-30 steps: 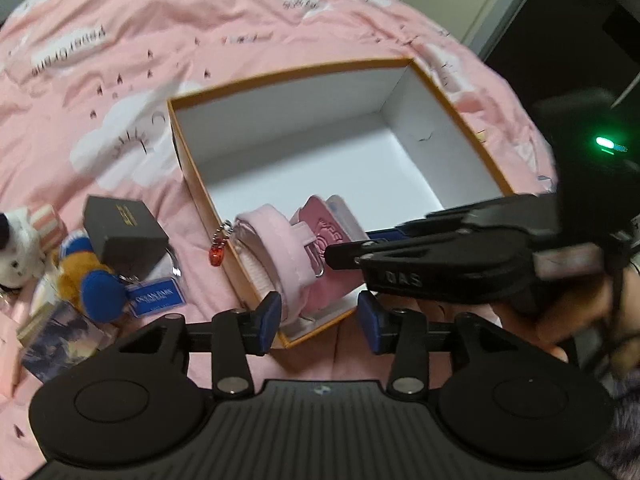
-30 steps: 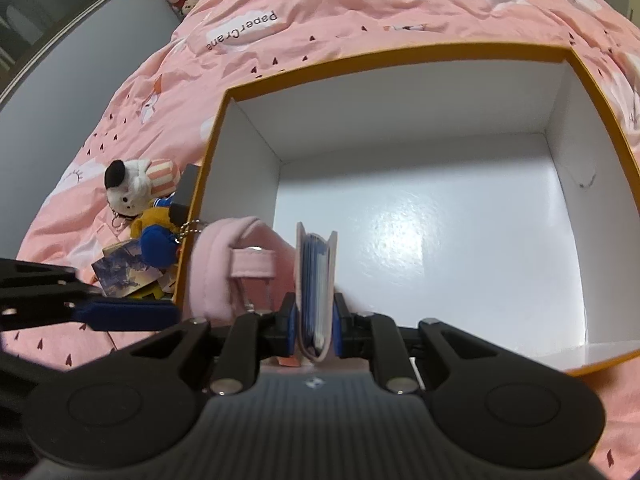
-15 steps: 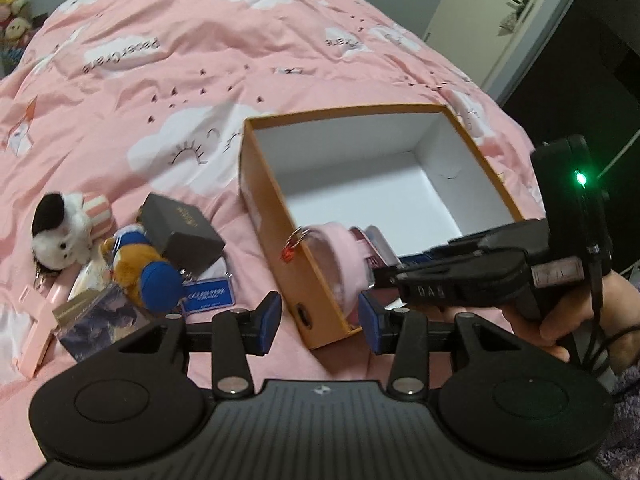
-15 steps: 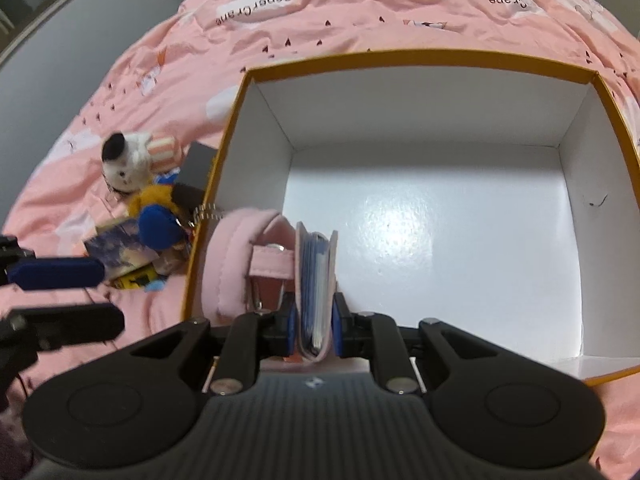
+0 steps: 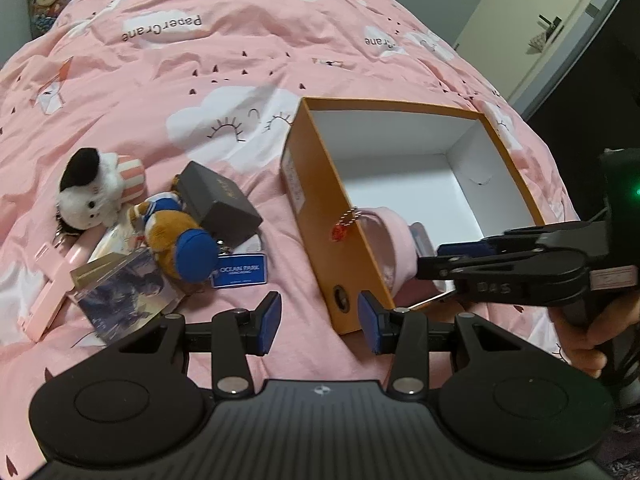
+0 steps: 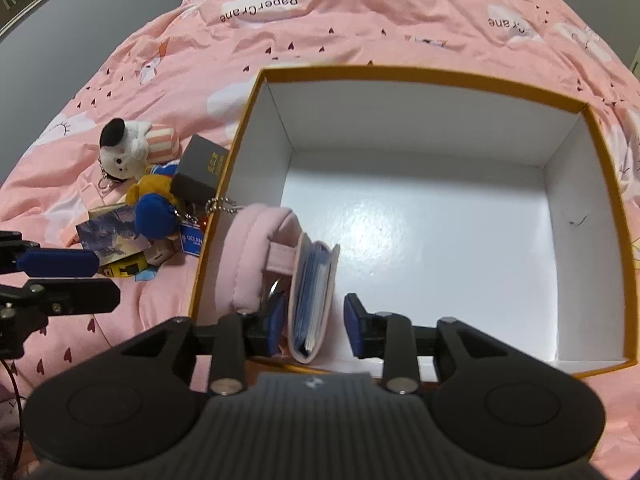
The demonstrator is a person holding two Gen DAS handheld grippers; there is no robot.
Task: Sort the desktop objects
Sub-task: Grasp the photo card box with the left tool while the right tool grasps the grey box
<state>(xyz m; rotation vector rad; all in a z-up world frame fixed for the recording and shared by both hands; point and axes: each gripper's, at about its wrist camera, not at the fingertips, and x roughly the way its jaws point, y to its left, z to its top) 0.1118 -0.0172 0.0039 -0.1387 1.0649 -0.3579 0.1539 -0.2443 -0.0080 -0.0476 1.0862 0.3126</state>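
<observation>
An orange box with a white inside [image 6: 592, 152] [image 5: 316, 216] lies on the pink bedspread. A pink card wallet [image 6: 314, 300] stands in its near left corner beside a pink pouch [image 6: 250, 256] [image 5: 394, 236]. My right gripper [image 6: 316, 326] is open; the wallet stands loose between its fingers. My left gripper [image 5: 318, 322] is open and empty, low over the bedspread by the box's near corner. Left of the box lie a white plush [image 5: 90, 196], a brown and blue plush [image 5: 180, 240], a dark grey box [image 5: 218, 204], a blue tag [image 5: 240, 270] and a picture card [image 5: 124, 292].
A pink flat case [image 5: 56, 276] lies at the far left of the pile. A red charm on a ball chain [image 5: 340, 230] hangs over the box's left wall. A door [image 5: 532, 28] stands at the far right beyond the bed.
My right gripper has opened and let go of the pink card wallet inside the box. My left gripper has pulled back and left, away from the box.
</observation>
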